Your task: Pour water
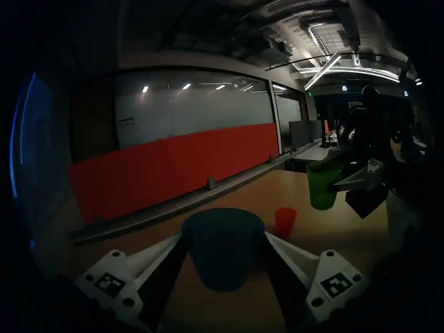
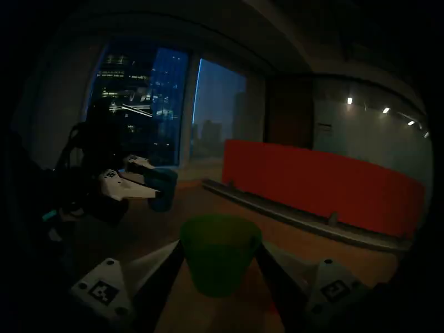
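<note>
Plainly, 2 cups are aloft and neither is tipping yet. The left claw [image 1: 223, 236] is clenched on a dark blue cup [image 1: 223, 263], its fingers pressing the wall from both sides just under the rim. That side hold keeps the cup upright and leaves its mouth free. This cup hangs nearer the camera than the small red cup [image 1: 286, 220] and to its left. The red cup stands alone on the wooden worktop [image 1: 244, 194].

To the right of the red cup and higher, the right claw [image 1: 339, 186] grasps a green cup [image 1: 323, 186] by its side, also with the rim level. The right gripper view shows the same hold close up, both fingers tight against the green wall.

The light is too dim to tell whether either cup holds water, so I cannot say which is the source. Holding both level looks like a way to avoid spilling before the rims are lined up. The side grip should let a wrist roll do the pouring. My guess is that pouring has not begun. The next move needs 1 rim brought over another cup's mouth and tilted slowly, since a thin cup may flex or slip.
</note>
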